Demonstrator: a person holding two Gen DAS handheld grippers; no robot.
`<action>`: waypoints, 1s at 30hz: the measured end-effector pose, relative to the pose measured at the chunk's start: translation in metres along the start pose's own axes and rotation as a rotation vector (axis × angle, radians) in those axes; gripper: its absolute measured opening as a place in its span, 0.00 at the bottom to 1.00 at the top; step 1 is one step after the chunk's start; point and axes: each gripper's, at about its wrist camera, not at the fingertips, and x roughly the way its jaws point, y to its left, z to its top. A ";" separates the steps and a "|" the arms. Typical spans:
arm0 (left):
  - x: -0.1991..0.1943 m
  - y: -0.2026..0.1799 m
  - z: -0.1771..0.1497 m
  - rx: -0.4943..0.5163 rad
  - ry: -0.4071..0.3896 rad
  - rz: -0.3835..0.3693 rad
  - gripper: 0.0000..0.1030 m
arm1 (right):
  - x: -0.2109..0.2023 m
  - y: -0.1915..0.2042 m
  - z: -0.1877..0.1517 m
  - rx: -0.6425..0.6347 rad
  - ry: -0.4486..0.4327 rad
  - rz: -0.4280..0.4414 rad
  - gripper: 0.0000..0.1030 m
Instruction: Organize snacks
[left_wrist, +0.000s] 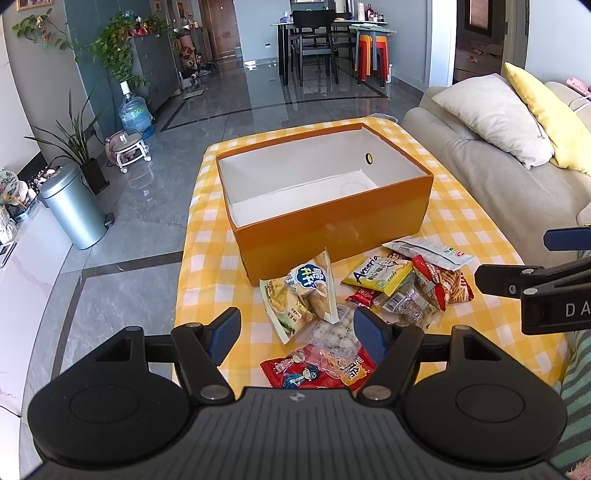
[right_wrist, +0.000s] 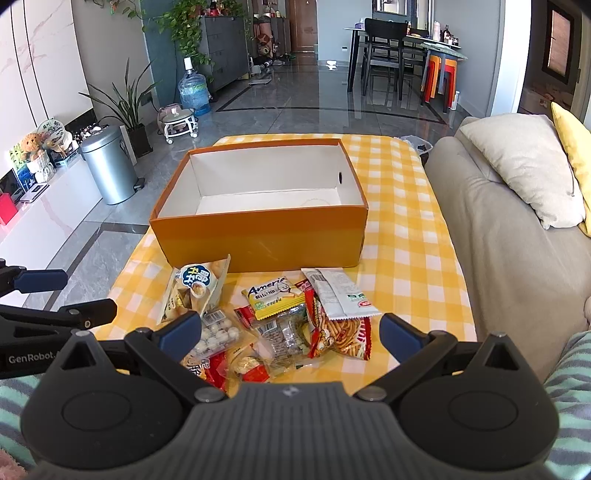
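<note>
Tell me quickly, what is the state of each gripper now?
Left gripper: open, holding nothing.
Right gripper: open, holding nothing.

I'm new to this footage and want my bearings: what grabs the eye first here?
The open orange box, white inside and with nothing in it, sits mid-table on the yellow checked tablecloth. Just in front of it lies a loose heap of snack packets. Both claws, left and right, hover open over that heap, holding nothing.
</note>
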 end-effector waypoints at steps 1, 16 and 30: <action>0.000 0.000 0.000 0.000 0.002 0.000 0.80 | 0.000 0.000 0.000 0.000 -0.001 -0.001 0.96; 0.003 -0.001 0.000 0.001 0.017 -0.002 0.80 | 0.005 -0.001 0.000 -0.001 0.012 -0.006 0.96; 0.011 -0.004 -0.008 0.003 0.068 -0.009 0.80 | 0.014 -0.001 -0.005 0.003 0.059 -0.010 0.96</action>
